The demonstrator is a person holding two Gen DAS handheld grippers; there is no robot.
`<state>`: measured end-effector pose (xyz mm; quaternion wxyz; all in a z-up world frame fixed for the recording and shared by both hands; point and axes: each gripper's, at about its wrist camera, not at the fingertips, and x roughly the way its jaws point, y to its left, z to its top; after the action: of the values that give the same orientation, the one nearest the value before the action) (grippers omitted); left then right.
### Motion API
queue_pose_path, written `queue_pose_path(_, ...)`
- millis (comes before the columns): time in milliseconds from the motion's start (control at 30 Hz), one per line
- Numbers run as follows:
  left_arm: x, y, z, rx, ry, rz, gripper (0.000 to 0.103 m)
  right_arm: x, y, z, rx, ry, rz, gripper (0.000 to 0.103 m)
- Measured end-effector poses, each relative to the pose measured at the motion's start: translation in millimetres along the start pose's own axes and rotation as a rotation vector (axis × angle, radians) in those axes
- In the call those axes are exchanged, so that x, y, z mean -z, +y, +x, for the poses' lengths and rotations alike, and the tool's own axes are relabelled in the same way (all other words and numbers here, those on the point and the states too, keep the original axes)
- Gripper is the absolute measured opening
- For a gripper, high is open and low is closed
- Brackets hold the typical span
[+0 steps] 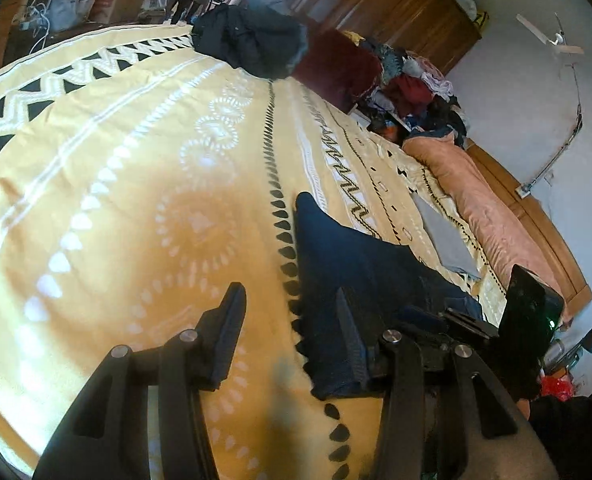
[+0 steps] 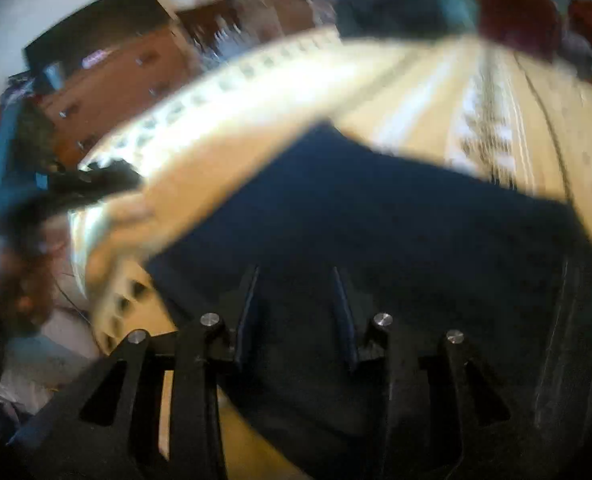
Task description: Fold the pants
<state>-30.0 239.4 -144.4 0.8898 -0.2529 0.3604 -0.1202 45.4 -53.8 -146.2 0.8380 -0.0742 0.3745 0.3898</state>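
Note:
Navy pants (image 1: 336, 248) lie on the yellow patterned bedspread (image 1: 136, 160), stretching away from me toward the right. My left gripper (image 1: 288, 296) is open just above the bedspread at the pants' left edge. Its right finger (image 1: 350, 332) stands against the navy cloth and its left finger (image 1: 228, 328) is over bare bedspread. The right wrist view is blurred by motion. There the pants (image 2: 376, 208) fill the middle, and my right gripper (image 2: 295, 272) hovers over them with its jaws apart and no cloth pinched between the pads.
A dark heap of clothes (image 1: 252, 44) sits at the bed's far edge, beside a maroon cushion (image 1: 336, 64) and a clothes pile (image 1: 416, 84). A folded grey cloth (image 1: 444, 236) and a pink blanket (image 1: 488, 200) lie along the right side. A wooden dresser (image 2: 116, 80) stands beyond the bed.

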Motion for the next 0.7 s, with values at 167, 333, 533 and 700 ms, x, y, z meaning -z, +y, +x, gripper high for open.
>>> queue_pose_path(167,-6.4,-5.3,14.8,0.007,0.031,0.009,0.048,15.1,24.2,35.4,-0.040,0.093,-0.042,0.036)
queue_pose_path(333,-27.4,-7.6,55.1,0.075,0.113,0.029,0.048,17.4,17.6,33.1,0.007,0.116,-0.053,0.044)
queue_pose_path(533,-57.4,-7.7,131.3,0.186,0.300,0.039,0.048,17.2,42.6,-13.6,0.111,-0.002,-0.179,0.047)
queue_pose_path(700,-65.6,-6.0,168.3,0.242,0.389,0.042,0.051,45.0,79.9,5.6,0.182,0.069,-0.343,0.046)
